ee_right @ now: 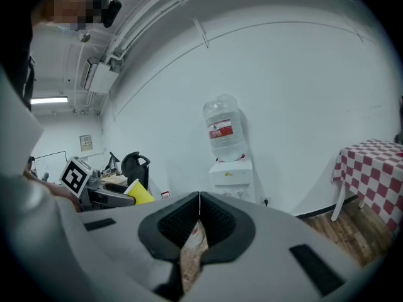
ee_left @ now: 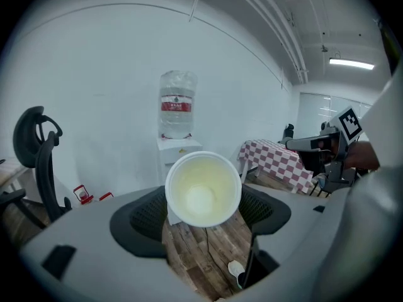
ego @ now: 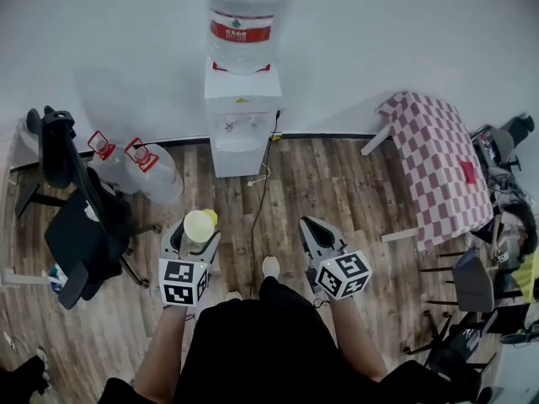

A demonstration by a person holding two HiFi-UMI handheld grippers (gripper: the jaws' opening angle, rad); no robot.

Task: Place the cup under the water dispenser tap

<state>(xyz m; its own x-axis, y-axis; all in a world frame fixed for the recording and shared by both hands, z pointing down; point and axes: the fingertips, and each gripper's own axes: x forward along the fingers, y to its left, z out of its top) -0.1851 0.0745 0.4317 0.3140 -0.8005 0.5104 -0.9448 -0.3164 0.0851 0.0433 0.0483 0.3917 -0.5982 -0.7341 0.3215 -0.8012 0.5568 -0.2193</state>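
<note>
Yellow cup (ee_left: 203,189): clamped in the jaws of your left gripper (ego: 195,236), mouth open toward you — keep it upright.
Right gripper (ee_right: 199,216): jaws pressed together, empty; keep it clear.
Water dispenser (ego: 242,116): well ahead of the left gripper, across wood floor (ego: 337,192).
Approach: walk straight in, centre the cup beneath one tap (ego: 228,125) — set it down squarely before you release.

Head view: looking steeply down from overhead, dispenser (ego: 242,116) at 12 o'clock.
Gripper views: both facing that dispenser from afar.
</note>
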